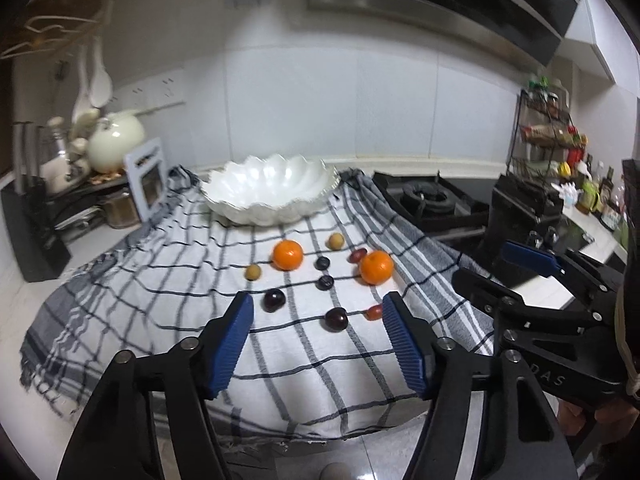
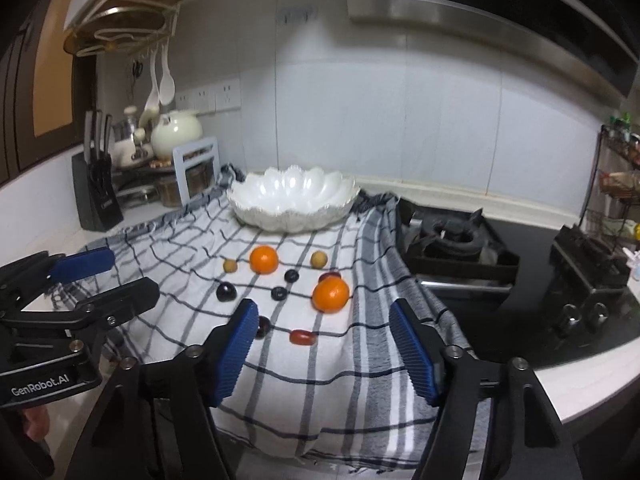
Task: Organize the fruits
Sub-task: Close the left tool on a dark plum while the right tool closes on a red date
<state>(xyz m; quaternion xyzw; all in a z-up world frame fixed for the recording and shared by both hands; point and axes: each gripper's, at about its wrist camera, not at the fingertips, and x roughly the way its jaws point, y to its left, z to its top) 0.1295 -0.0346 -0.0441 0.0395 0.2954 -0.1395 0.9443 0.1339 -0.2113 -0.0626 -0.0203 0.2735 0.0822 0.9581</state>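
Your left claw (image 1: 318,312) is spread wide and holds nothing. Your right claw (image 2: 322,320) is spread wide too, and it is also empty. Both hang over the near edge of the checked cloth (image 1: 160,280) that covers the desk (image 2: 592,376).

The fruits lie loose on the cloth, in front of the white shell-shaped bowl (image 1: 270,190). There are two oranges (image 1: 287,255) (image 1: 376,267), and they sit well apart. Two small tan round fruits (image 1: 253,272) (image 1: 335,241) lie near them. Dark plums (image 1: 274,300) (image 1: 335,319) sit closest to your left claw. Two small dark round fruits (image 1: 325,282) (image 1: 321,263) lie between the oranges. A little red fruit (image 2: 302,337) lies just ahead of your right claw. The bowl has no fruit in it. A gas stove (image 2: 456,240) sits to the right of the cloth.
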